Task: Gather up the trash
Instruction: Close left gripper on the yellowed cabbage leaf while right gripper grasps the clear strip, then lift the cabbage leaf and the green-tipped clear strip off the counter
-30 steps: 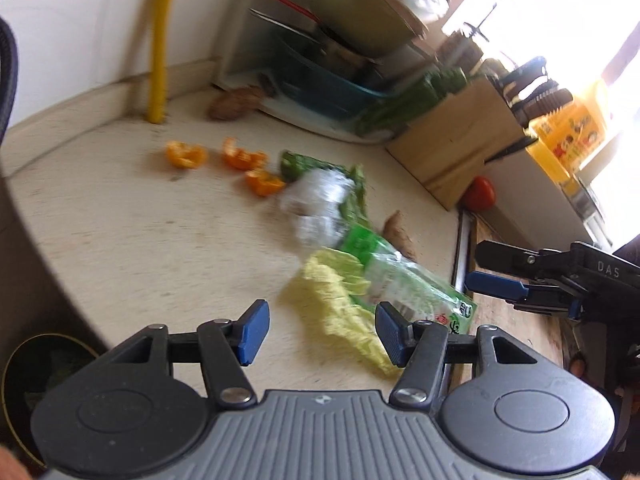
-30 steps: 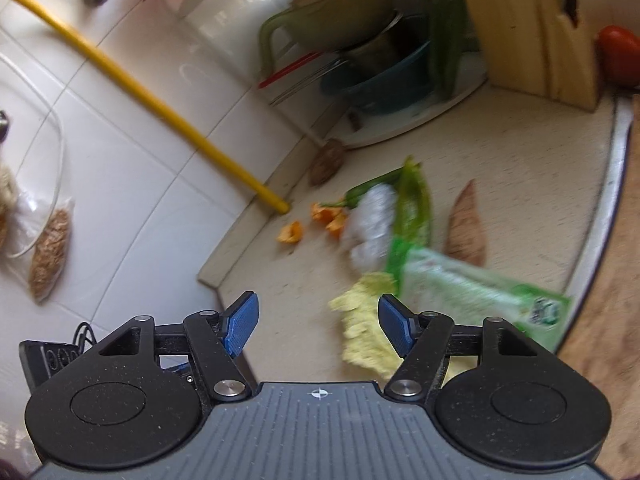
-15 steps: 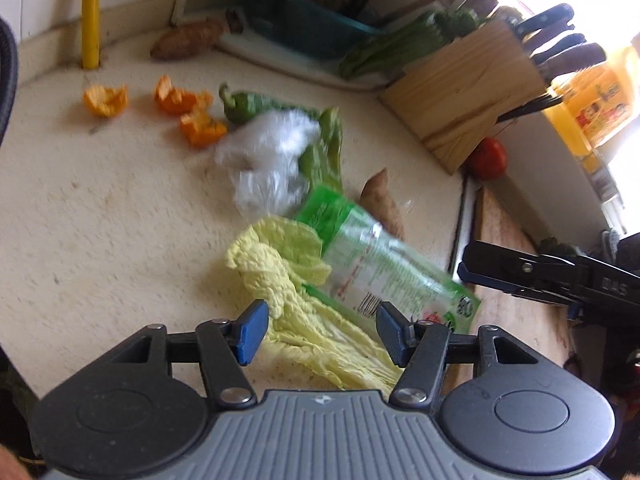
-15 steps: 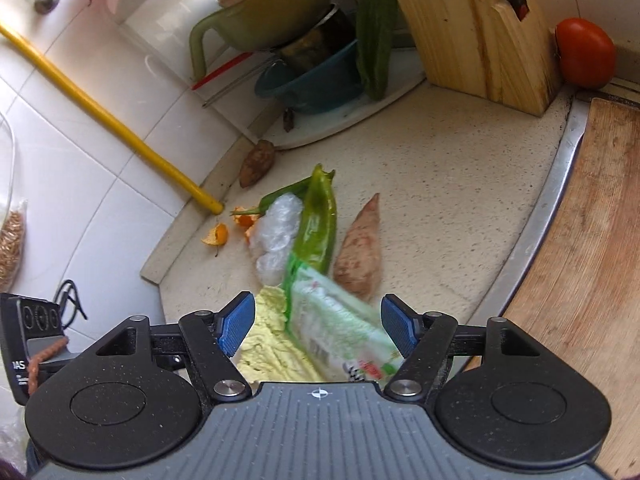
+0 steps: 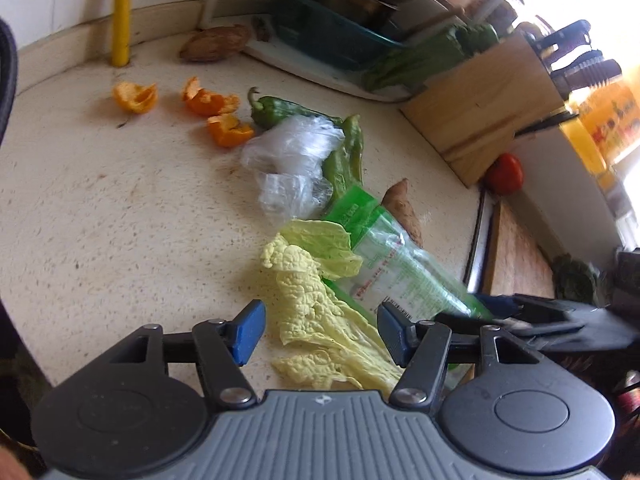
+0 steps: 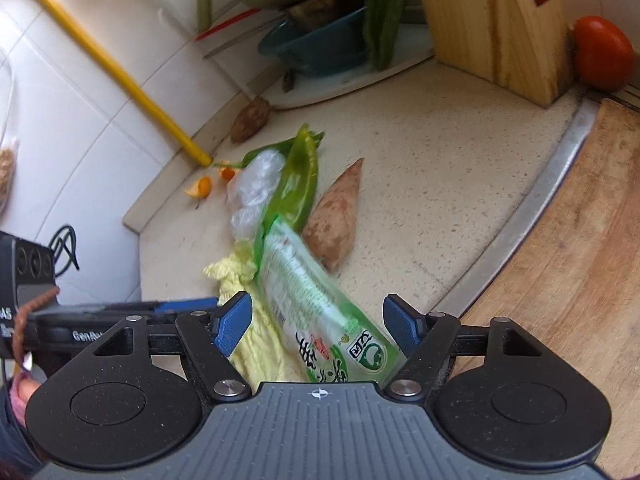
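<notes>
The counter [image 5: 100, 208] carries a mixed heap, and that mix is the main risk: food lies touching rubbish. In the right wrist view the wrapper [image 6: 312, 300] runs from 6 o'clock up towards 12, its far end resting against a pepper [image 6: 296, 184] and just beside a yam [image 6: 336, 220] at 1 o'clock. A grab that slides forward could drag either of these along.

The cabbage leaf [image 5: 316, 304] lies under the wrapper's left edge, so lifting one may pull or tear the other; the leaf looks limp and likely to split. The crumpled bag [image 5: 288, 160] sits at 12 o'clock in the left wrist view, and the three peels [image 5: 212, 108] at 11 o'clock, well apart from both tools and easy to forget.

The right gripper [image 6: 318, 322] is released, its jaws having just widened, straddling the wrapper without pressing it. The left gripper [image 5: 320, 330] is also released, straddling the leaf. Both converge on one spot, so they may collide.
</notes>
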### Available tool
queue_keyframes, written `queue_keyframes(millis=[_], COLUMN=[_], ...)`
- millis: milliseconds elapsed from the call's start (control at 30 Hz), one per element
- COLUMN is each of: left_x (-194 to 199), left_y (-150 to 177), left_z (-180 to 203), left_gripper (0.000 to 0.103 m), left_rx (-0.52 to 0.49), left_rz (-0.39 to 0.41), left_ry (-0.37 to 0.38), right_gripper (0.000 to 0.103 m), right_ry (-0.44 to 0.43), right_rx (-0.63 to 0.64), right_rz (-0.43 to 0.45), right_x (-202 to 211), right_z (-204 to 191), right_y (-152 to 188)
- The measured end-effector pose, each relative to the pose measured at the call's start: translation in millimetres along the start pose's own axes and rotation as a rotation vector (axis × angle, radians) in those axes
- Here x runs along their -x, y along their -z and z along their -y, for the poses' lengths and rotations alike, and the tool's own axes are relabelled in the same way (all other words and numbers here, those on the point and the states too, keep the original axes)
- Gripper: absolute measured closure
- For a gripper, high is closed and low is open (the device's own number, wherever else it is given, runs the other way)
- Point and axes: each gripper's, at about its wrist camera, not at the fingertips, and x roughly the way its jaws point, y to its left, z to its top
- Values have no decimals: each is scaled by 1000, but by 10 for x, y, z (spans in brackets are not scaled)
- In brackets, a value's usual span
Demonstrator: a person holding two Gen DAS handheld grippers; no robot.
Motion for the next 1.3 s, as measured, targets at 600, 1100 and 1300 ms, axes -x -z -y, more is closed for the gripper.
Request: queue_keyframes(millis=[600, 1100, 1300], left_x=[63, -319, -281], left_y=[159, 9, 0], left_z=[-219, 88, 318], left_gripper=[43, 94, 95], left_rx=[94, -10, -188], left_rz=[-43, -13, -31], left_ry=[63, 7, -92], right_gripper=[92, 35, 31], right_ry=[-236, -247, -208], right_rx=[-9, -120, -164], right_rz=[-153, -77, -43], right_x=[-42, -128, -77], right_z=[-175, 118, 293], right_y=[-31, 31, -25])
